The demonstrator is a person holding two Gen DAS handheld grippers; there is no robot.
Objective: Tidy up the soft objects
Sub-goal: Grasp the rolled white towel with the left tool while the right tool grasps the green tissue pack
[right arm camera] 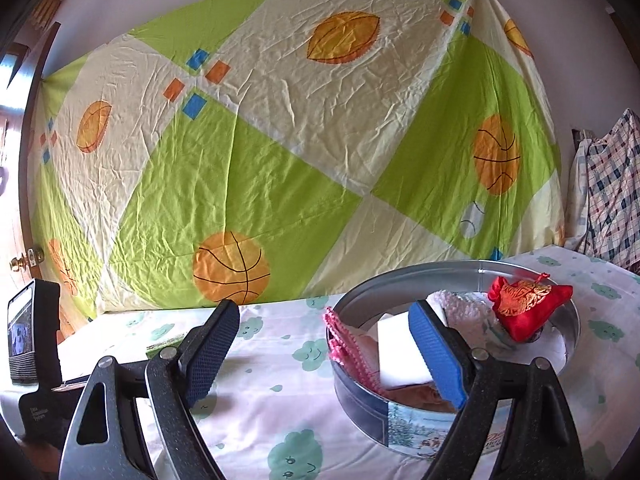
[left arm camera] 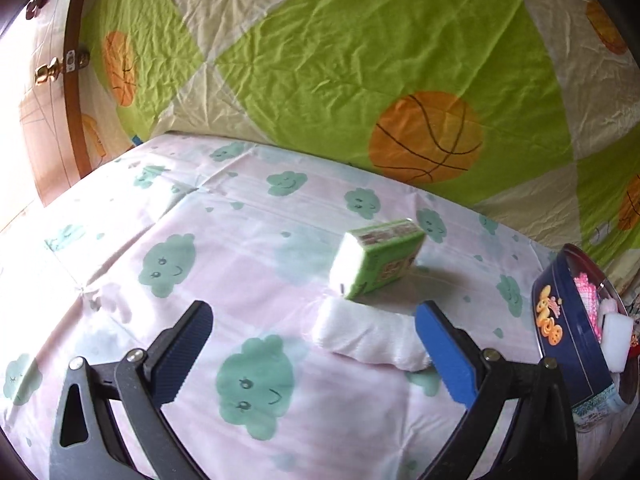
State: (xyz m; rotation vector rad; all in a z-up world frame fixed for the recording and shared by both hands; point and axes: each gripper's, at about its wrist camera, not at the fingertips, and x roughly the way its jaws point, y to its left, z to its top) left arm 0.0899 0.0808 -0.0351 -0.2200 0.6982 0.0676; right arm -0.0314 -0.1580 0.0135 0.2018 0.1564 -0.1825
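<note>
Cloud-print cloth covers the table [left arm camera: 248, 264]. Left gripper [left arm camera: 312, 344], jaws spread and empty, faces the white rolled towel [left arm camera: 368, 334] and tissue pack [left arm camera: 378, 258], likely lining up a grasp. Right gripper [right arm camera: 324, 344], jaws likewise released, hovers by the round tin [right arm camera: 472, 276] already holding soft items.

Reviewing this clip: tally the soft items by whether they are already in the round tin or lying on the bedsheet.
In the round blue metal tin: 4 (pink crocheted cloth, white foam sponge block, white fluffy towel, red embroidered pouch)
On the bedsheet: 2 (green tissue pack, white rolled towel)
Total: 6
</note>
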